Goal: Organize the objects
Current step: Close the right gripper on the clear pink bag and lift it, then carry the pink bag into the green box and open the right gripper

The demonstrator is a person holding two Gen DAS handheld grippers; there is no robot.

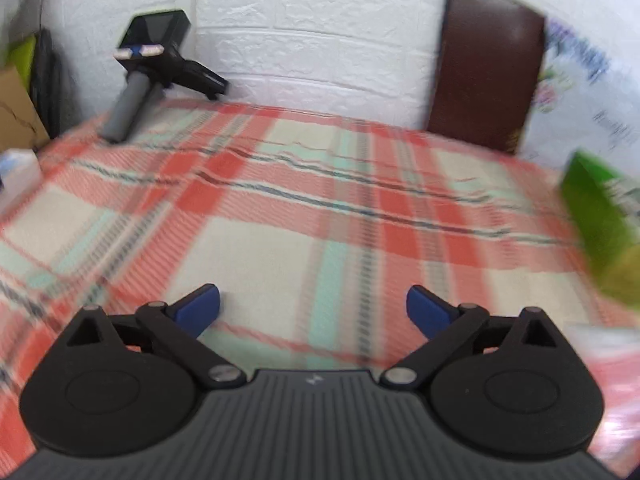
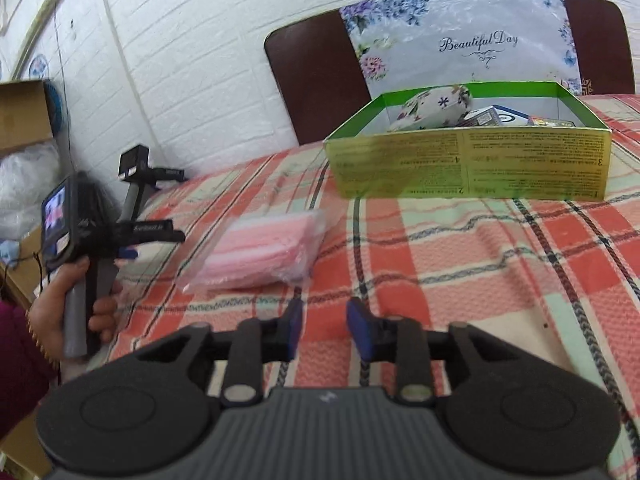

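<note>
A clear bag of pink face masks (image 2: 266, 254) lies on the plaid cloth, ahead and left of my right gripper (image 2: 322, 322), whose blue pads stand a small gap apart with nothing between them. A green open box (image 2: 468, 162) stands beyond on the right, holding a floral pouch (image 2: 434, 108) and small packets. My left gripper (image 1: 313, 310) is wide open and empty above bare cloth; the view is blurred. The green box edge (image 1: 600, 216) shows at its right. In the right wrist view the left gripper (image 2: 152, 236) is held in a hand at the left edge.
A spare gripper (image 1: 148, 68) leans on the white brick wall at the back left; it also shows in the right wrist view (image 2: 138, 178). A brown chair back (image 1: 486, 68) with a floral sheet (image 2: 460, 44) stands behind the table. Cardboard boxes (image 2: 22, 114) stand at left.
</note>
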